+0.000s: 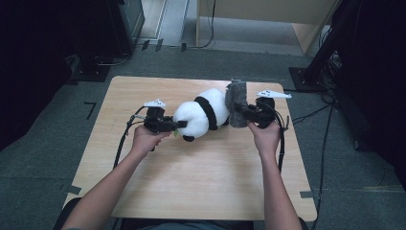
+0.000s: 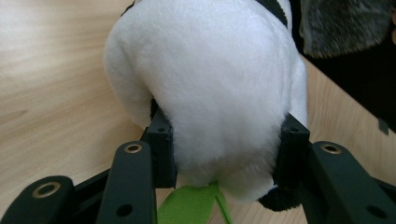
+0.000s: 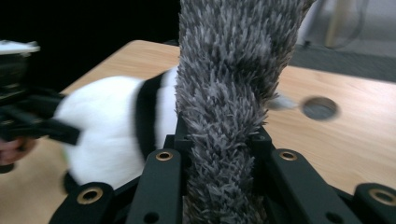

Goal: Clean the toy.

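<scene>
Toy panda [image 1: 201,112] lying on table [image 1: 201,182]. Left gripper [image 1: 178,124] squeezing panda's white end, beside green leaf [image 2: 191,205]. Right gripper [image 1: 244,112] clamped on grey fluffy cloth [image 1: 235,103] touching panda's other end. No writing readable.

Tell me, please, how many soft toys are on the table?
2: a panda gripped by the left gripper, and a grey furry toy beside it, clamped in the right gripper.
</scene>
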A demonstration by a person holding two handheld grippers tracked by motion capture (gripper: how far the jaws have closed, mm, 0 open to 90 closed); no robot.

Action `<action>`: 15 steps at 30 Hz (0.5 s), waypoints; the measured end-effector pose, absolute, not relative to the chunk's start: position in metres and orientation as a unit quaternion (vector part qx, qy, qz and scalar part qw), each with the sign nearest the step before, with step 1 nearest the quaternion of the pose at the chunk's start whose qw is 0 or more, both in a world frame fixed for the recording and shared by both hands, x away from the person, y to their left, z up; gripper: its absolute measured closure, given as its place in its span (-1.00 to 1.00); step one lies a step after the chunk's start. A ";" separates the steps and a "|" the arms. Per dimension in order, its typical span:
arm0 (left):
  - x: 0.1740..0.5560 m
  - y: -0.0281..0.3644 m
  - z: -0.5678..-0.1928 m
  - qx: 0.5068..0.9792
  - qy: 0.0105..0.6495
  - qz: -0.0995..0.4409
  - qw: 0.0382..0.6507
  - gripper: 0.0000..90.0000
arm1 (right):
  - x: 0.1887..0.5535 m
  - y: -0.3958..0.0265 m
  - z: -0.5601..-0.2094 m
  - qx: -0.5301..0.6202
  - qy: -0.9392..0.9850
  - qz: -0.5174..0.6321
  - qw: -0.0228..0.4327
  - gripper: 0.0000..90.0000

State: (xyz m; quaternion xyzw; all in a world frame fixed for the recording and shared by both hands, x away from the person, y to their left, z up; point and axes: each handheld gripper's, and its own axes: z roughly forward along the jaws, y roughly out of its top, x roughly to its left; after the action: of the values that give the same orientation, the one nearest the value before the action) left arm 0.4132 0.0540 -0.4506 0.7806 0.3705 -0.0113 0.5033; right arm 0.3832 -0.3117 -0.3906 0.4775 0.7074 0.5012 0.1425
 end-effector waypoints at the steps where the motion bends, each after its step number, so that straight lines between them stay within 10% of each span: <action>1: 0.411 0.054 -0.449 0.776 0.372 -0.009 0.509 0.18 | 0.380 -0.304 -0.386 0.468 0.713 0.503 0.142 0.65; 15: 0.398 0.044 -0.452 0.768 0.382 0.007 0.514 0.20 | 0.365 -0.210 -0.400 0.390 0.773 0.495 0.073 0.64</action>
State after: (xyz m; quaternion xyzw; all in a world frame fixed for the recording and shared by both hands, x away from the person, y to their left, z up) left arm 0.3980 0.0437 -0.4522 0.7679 0.3823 0.0075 0.5140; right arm 0.3652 -0.2100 -0.4005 0.3900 0.7731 0.4949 0.0728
